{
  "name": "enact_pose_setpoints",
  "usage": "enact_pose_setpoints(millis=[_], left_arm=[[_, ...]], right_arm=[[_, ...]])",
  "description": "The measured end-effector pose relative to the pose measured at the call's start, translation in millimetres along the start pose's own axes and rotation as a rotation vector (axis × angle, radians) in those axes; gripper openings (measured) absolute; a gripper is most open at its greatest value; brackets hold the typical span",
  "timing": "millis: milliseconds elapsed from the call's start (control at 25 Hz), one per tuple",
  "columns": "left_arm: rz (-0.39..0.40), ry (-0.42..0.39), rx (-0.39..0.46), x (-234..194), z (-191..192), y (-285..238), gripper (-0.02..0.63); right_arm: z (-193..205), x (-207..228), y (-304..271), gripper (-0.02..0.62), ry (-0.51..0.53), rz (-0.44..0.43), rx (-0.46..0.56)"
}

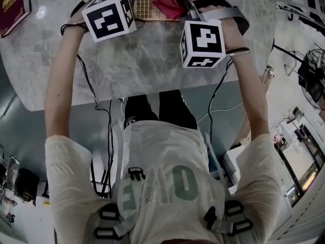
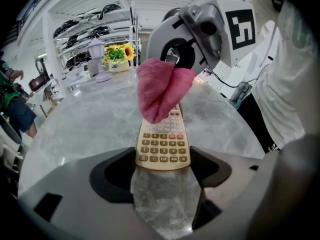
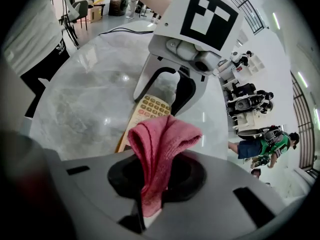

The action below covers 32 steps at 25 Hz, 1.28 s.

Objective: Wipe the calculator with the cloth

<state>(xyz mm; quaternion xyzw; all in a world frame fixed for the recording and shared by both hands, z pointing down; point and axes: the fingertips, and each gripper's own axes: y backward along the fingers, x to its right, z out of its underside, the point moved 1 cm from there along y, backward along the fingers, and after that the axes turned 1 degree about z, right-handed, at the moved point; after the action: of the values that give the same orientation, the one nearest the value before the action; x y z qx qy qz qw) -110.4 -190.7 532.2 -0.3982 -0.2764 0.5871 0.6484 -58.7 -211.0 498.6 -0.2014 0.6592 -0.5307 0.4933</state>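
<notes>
A cream calculator [image 2: 162,141] with brown keys lies on the marble table [image 1: 142,60], its near end between the jaws of my left gripper [image 2: 162,166], which press its two sides. In the head view the calculator [image 1: 147,7] shows at the table's far side, beside the left gripper's marker cube. My right gripper [image 3: 150,179] is shut on a folded pink cloth [image 3: 160,149]. The cloth [image 2: 160,91] hangs over the calculator's far end, covering its display. From the head view the cloth [image 1: 170,4] appears just right of the calculator.
A dark red book [image 1: 12,6] lies at the table's far left. Sunflowers [image 2: 117,54] and a white appliance [image 2: 96,59] stand at the far rim. Shelves and people fill the room beyond. Cables hang off the table's near edge [image 1: 101,108].
</notes>
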Motion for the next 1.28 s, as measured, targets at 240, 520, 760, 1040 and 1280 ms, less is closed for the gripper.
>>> enact_pose_setpoints(millis=[240,520,760,1040,1280], left_arm=[[-0.001,0.002,-0.002,0,0,-1,0.356],[-0.004,0.006,0.008,0,2,-1,0.356],[-0.005,0.01,0.008,0,2,-2,0.356],[-0.013,0.014,0.008,-1,2,-1,0.356],[-0.011,0.015,0.008,0,3,-1,0.356]], right_arm=[[1,17,-23,0.052,0.038,0.006,-0.047],[0,12,-35,0.052,0.064,-0.014,-0.073],[-3,8,-32,0.052,0.087,-0.012,-0.075],[-12,-12,-19,0.052,0.081,-0.002,-0.056],[-25,-44,-6,0.052,0.087,-0.029,-0.03]])
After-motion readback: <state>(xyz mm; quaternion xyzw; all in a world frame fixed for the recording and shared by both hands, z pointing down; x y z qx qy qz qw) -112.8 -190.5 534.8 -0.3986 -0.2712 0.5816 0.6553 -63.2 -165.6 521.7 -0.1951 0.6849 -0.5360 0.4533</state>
